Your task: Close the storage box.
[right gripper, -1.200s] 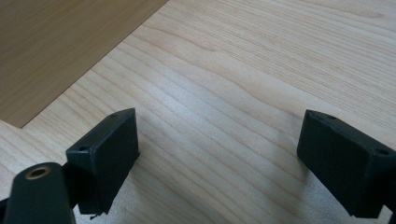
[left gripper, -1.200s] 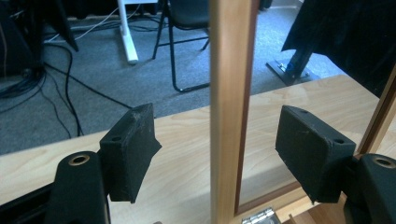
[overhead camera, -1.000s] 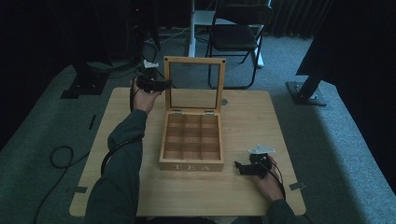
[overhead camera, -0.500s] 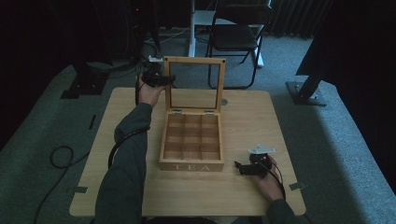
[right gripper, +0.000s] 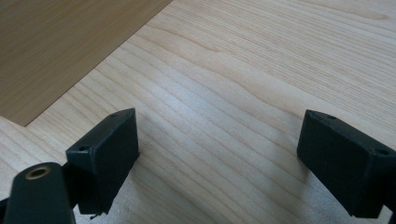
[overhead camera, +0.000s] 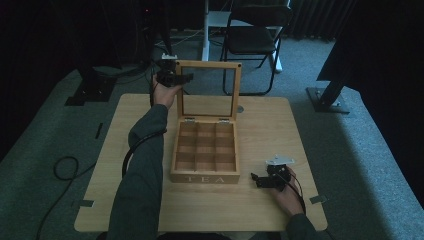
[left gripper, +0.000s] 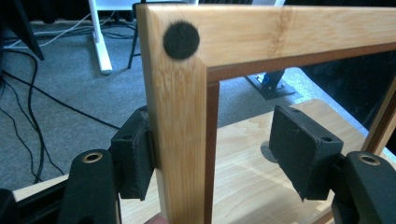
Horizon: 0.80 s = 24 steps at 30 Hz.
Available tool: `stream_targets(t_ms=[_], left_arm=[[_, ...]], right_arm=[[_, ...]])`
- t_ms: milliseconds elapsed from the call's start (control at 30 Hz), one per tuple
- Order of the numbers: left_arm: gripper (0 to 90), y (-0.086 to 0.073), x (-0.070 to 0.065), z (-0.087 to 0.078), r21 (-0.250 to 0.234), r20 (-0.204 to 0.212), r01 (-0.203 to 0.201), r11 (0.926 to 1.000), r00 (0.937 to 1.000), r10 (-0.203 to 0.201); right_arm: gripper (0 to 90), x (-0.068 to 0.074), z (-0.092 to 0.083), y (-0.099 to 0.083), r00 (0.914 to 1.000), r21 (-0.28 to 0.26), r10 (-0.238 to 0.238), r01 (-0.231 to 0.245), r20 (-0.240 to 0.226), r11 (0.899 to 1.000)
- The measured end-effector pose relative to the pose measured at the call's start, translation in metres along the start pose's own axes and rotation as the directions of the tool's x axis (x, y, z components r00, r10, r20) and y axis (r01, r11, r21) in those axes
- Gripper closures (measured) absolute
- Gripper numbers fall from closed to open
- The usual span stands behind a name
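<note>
tea box, lid upright, at centre of worktop

left hand-held gripper (left gripper: 219, 154) straddles the lid frame (left gripper: 180, 121) near its top corner, jaws apart, one pad touching wood. close squarely on the frame, clear of the pane (likely glass). right hand-held gripper (overhead camera: 266, 180) rests open beside the tea box (overhead camera: 205, 150). pale wooden worktop (overhead camera: 280, 130); grey carpet, folding chair (overhead camera: 255, 35) behind.

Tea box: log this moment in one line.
tea box: open, compartments empty | lid: upright, between left gripper jaws, one touching | right gripper: open, over table
</note>
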<state>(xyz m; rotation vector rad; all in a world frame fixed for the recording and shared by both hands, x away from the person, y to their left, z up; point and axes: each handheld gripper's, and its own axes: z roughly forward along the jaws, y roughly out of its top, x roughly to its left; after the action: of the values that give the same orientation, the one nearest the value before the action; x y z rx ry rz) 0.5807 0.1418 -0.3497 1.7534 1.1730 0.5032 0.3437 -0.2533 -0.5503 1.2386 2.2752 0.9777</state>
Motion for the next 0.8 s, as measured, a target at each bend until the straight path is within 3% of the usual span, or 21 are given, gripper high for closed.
stream_targets(t_ms=[333, 633, 800], left_arm=[[35.5, -0.005, -0.006, -0.020, -0.029, 0.038, 0.012, 0.9995, 0.9992, -0.011], [35.9, -0.013, -0.016, -0.042, -0.052, 0.054, -0.043, 0.9977, 0.9975, 0.046], [35.4, -0.018, -0.020, -0.051, -0.067, 0.063, -0.050, 0.9965, 0.9965, 0.055]], right_arm=[[12.3, 0.000, 0.000, 0.000, 1.0000, -0.001, -0.002, 0.002, -0.001, 1.000], [12.3, 0.001, 0.001, 0.001, 0.9999, 0.002, -0.010, 0.010, -0.006, 1.000], [12.3, 0.001, 0.002, 0.002, 0.9998, 0.002, -0.015, 0.015, -0.012, 1.000]])
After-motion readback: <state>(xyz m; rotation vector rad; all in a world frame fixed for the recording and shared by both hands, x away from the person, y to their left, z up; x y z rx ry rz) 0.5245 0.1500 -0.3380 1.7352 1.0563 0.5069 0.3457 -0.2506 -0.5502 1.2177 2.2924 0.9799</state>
